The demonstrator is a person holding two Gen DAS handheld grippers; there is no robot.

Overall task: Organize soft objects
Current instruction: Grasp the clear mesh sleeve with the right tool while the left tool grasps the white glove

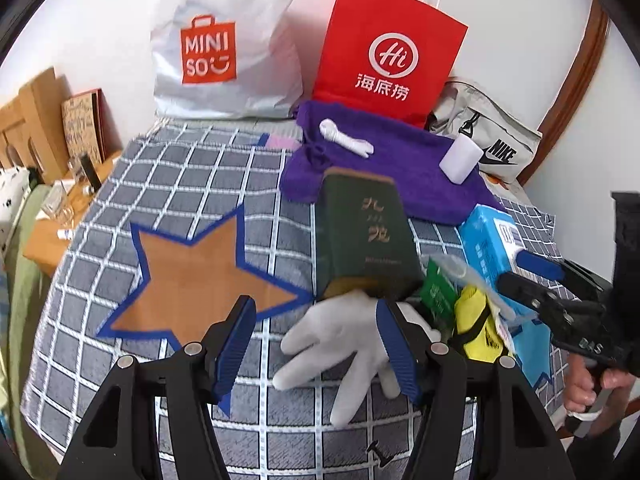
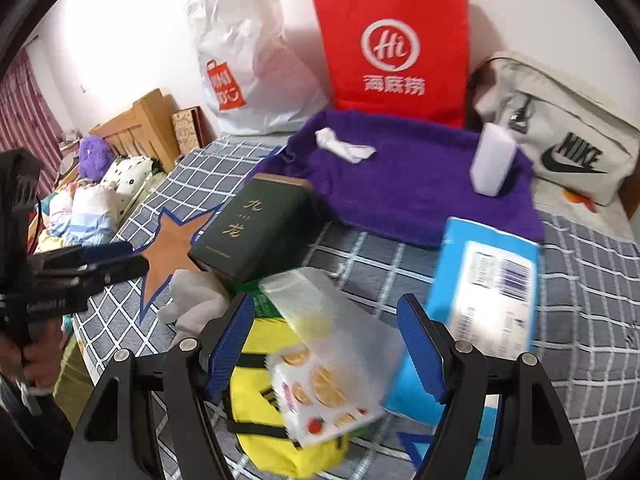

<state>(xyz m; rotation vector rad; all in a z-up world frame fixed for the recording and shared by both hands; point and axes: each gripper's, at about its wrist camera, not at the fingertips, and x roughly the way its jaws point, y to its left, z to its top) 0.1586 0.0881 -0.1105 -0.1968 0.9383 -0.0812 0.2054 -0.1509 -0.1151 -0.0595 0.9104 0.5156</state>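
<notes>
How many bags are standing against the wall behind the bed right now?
3: white Miniso bag on the left, red paper bag in the middle, beige Nike bag on the right, partly behind the purple towel. Others may be hidden.

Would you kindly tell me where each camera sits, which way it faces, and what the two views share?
Left wrist: rides the left claw, angled down at the white glove; its open jaws show, with the right claw and a hand at right.
Right wrist: rides the right claw, angled down at the yellow bag and clear packet; the left claw shows at left.
Shared: green box, purple towel, red bag.
</notes>
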